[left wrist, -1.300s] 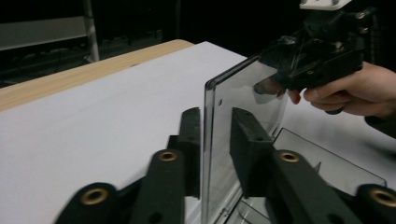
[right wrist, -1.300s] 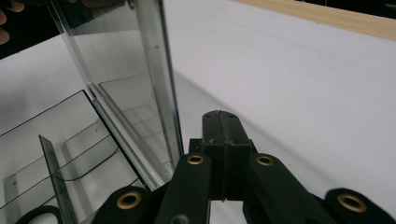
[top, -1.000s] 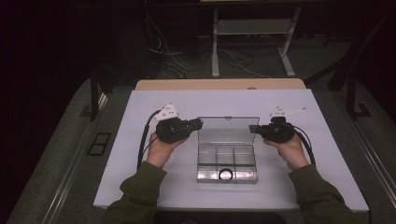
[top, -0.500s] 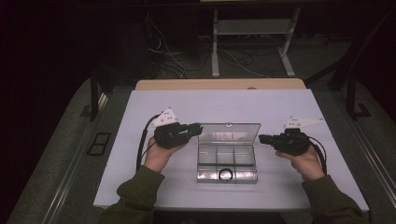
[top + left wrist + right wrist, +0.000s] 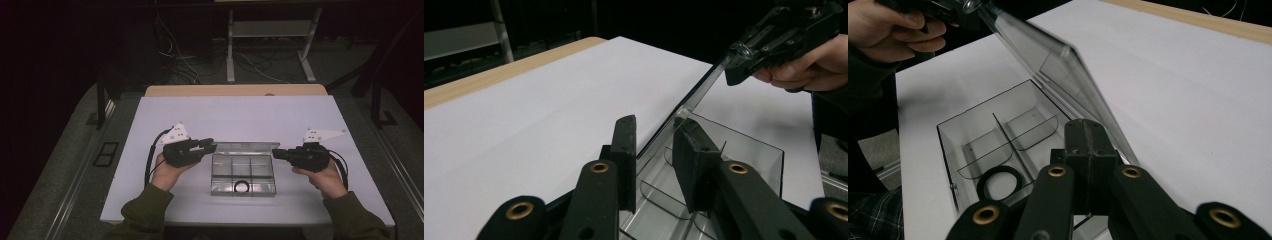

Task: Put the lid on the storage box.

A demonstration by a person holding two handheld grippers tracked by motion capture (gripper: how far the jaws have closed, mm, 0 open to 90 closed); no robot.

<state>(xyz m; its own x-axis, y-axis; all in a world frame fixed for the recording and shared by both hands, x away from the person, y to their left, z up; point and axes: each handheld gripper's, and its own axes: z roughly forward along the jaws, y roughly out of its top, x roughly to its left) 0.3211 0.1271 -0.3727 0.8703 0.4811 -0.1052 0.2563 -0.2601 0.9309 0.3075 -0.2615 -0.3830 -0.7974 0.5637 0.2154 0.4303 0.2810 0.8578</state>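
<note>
The clear compartment box (image 5: 243, 173) sits mid-table on the white sheet (image 5: 240, 112), its lid (image 5: 245, 147) raised, with a black ring (image 5: 242, 187) in a near compartment. The left gripper (image 5: 212, 146) straddles the lid's corner, its jaws slightly apart and just opening. The right gripper (image 5: 275, 154), jaws together, is at the lid's other end.

- Lab / test-rig room, dark.
- White-topped bench (image 5: 240, 112), bare wood edge at the back.
- Loose cables (image 5: 180, 60) on floor.
- Metal stand legs (image 5: 231, 55) behind.
</note>
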